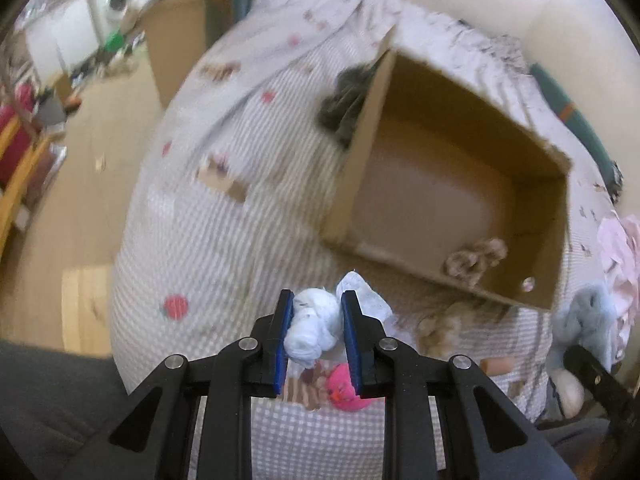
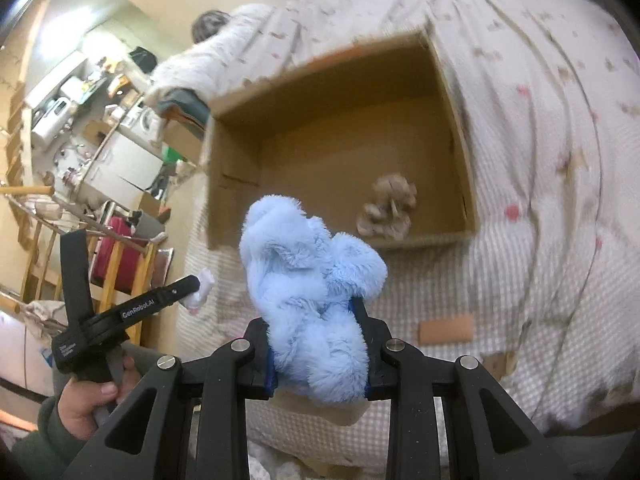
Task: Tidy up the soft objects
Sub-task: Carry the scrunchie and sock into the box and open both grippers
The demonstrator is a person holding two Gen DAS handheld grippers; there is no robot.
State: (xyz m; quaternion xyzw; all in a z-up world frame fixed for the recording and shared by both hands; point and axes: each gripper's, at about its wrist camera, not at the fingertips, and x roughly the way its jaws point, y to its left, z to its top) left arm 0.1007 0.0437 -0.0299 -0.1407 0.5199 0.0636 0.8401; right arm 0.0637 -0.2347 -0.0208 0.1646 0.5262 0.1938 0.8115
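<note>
Transport looks like the step in hand: both tongs carry a soft item toward the cardboard box [image 1: 460, 184] on the bed.

Left wrist view: the left tongs [image 1: 316, 320] are closed narrow on a white balled sock [image 1: 312, 330], low in the centre of the frame, just short of the box's near wall. The box fills the right half, open, with a beige curled sock [image 1: 476, 260] in its lower right corner. A grey fuzzy item [image 1: 344, 104] lies against the box's outer left wall. A pink toy [image 1: 340, 386] lies on the checked bedcover [image 1: 200, 240] beneath the tongs. Wooden floor and cluttered shelving fill the upper left.

Right wrist view: the right tongs [image 2: 320, 360] clamp a fluffy light-blue sock [image 2: 312, 292], centre frame, in front of the box [image 2: 456, 140]. The left tongs appear at lower left with the white sock at their tip.

Next, I judge, each load must be carried over the rim before the tongs are let go; the fluffy one may cling to the pads.
</note>
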